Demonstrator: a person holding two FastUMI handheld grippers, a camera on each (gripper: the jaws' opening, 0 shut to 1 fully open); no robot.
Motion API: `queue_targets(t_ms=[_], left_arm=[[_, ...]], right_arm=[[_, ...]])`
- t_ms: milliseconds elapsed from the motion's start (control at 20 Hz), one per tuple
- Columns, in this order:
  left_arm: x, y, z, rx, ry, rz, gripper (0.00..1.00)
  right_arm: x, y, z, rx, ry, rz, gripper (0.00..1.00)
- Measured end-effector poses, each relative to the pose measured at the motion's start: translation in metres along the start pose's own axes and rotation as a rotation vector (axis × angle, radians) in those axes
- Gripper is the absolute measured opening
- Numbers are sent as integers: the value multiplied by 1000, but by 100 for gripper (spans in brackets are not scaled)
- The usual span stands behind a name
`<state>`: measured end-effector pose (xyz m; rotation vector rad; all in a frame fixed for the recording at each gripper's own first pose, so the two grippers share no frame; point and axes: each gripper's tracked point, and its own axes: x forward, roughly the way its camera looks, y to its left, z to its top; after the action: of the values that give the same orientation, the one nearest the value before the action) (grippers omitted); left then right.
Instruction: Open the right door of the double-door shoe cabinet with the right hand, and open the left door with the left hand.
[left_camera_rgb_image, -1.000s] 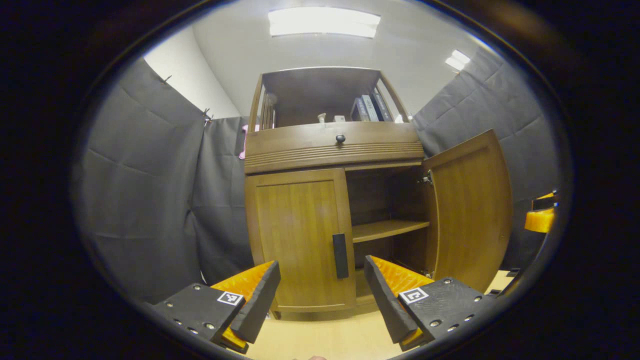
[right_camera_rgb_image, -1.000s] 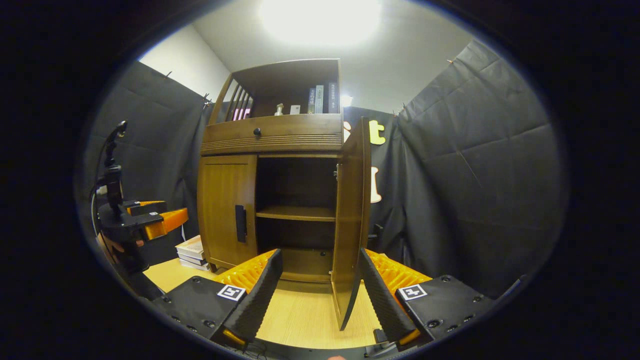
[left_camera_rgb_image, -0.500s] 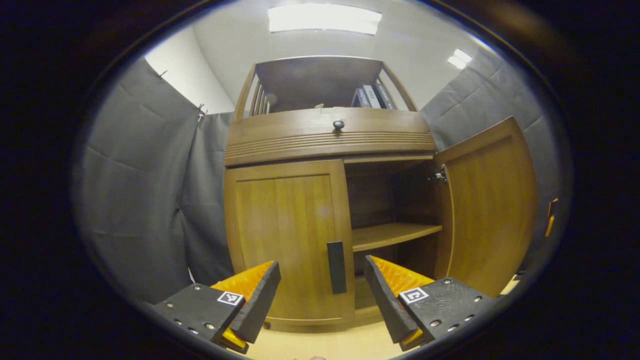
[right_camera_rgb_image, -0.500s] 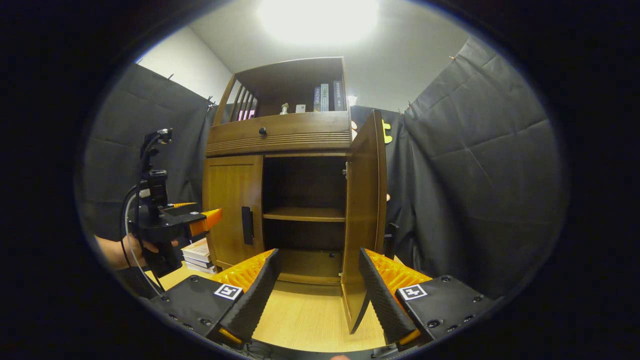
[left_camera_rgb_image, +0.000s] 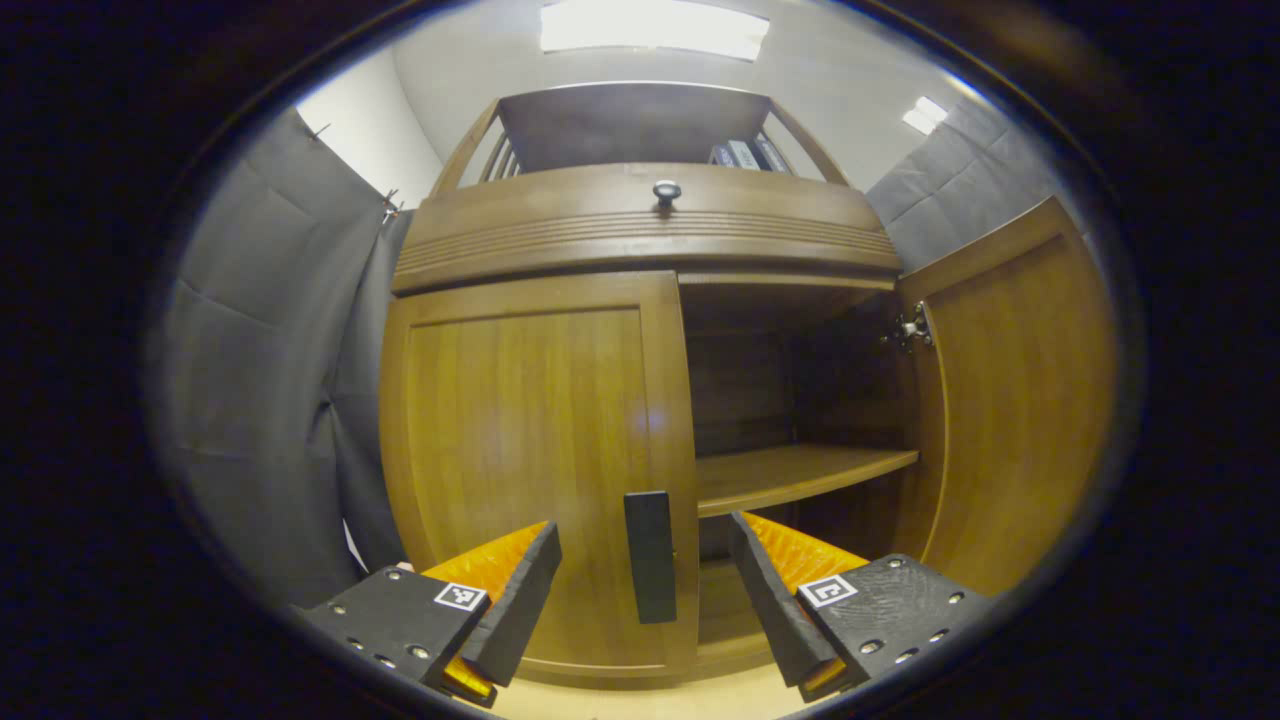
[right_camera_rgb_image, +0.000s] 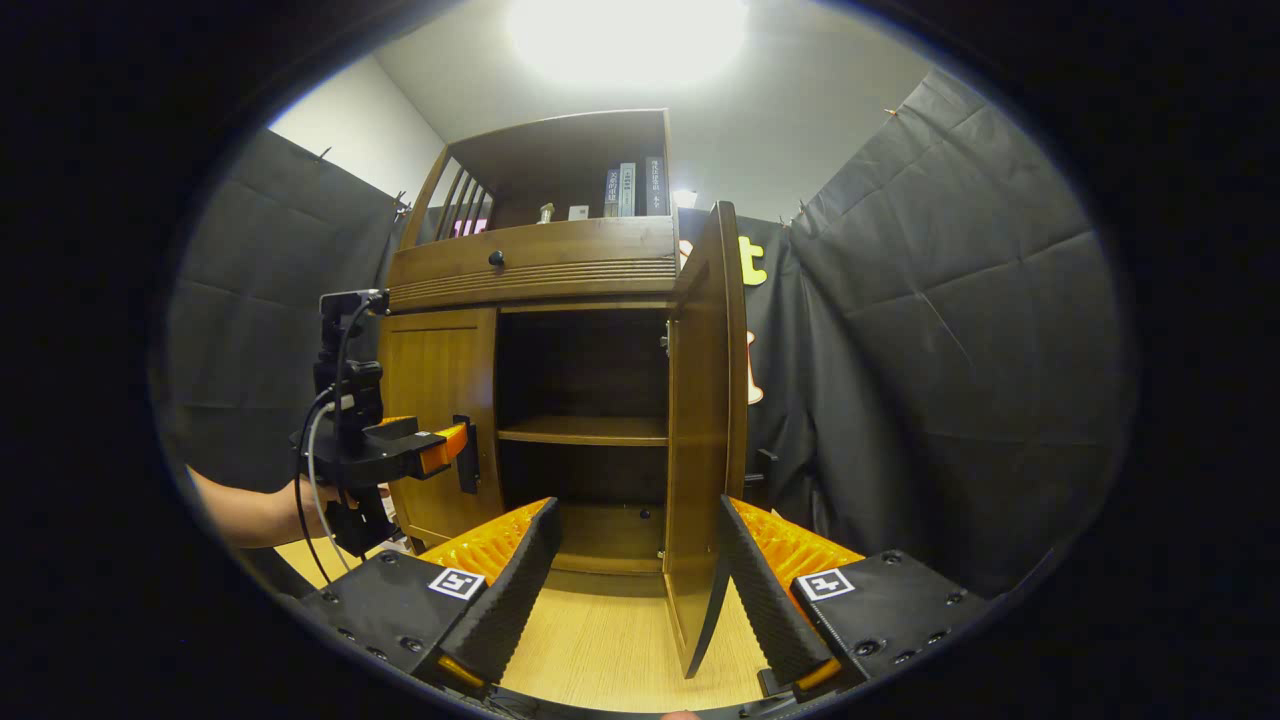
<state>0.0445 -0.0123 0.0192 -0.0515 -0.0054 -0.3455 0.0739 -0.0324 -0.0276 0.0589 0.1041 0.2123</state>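
The wooden shoe cabinet (left_camera_rgb_image: 640, 230) stands close ahead in the left gripper view. Its left door (left_camera_rgb_image: 530, 450) is closed, and the dark vertical handle (left_camera_rgb_image: 650, 555) on it lies between the tips of my open left gripper (left_camera_rgb_image: 645, 590) without touching them. The right door (left_camera_rgb_image: 1010, 400) is swung wide open. From the right gripper view, the right door (right_camera_rgb_image: 705, 420) stands edge-on, its lower edge between the spread fingers of my open right gripper (right_camera_rgb_image: 635, 580). There the left gripper (right_camera_rgb_image: 440, 450) hovers at the left door's handle (right_camera_rgb_image: 467, 455).
An inner shelf (left_camera_rgb_image: 800, 475) crosses the open compartment. Above it is a drawer with a round knob (left_camera_rgb_image: 666, 190), and books (right_camera_rgb_image: 628, 190) stand on the top shelf. A person's forearm (right_camera_rgb_image: 250, 510) reaches in from the left. Black cloth walls (right_camera_rgb_image: 920, 350) surround the wooden floor (right_camera_rgb_image: 600, 640).
My left gripper has moved forward to the left door, so the handle now sits between its fingers. The right gripper has barely shifted and the right door stays open.
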Motion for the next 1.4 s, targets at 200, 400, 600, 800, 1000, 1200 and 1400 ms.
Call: queue_targets(t_ms=[200,400,600,800,1000,1200,1400], left_arm=[[3,-2,-8,-8,19,9,99],[4,-10,-12,-27,52,20,86],[8,-23,-8,-68,90,9,55],[19,-27,-14,-25,109,-9,38],[14,-26,-18,-34,138,-8,23],[8,-24,-18,-42,152,-6,23],[3,-19,-4,-47,158,-11,23]], right_arm=[[9,-1,-2,-5,5,-11,97],[16,2,-9,-14,6,-4,98],[23,4,-13,-11,2,-1,97],[27,9,-18,-14,6,11,98],[29,11,-17,-22,4,9,97],[26,11,-11,-10,-12,3,98],[21,15,-10,-7,-12,5,98]])
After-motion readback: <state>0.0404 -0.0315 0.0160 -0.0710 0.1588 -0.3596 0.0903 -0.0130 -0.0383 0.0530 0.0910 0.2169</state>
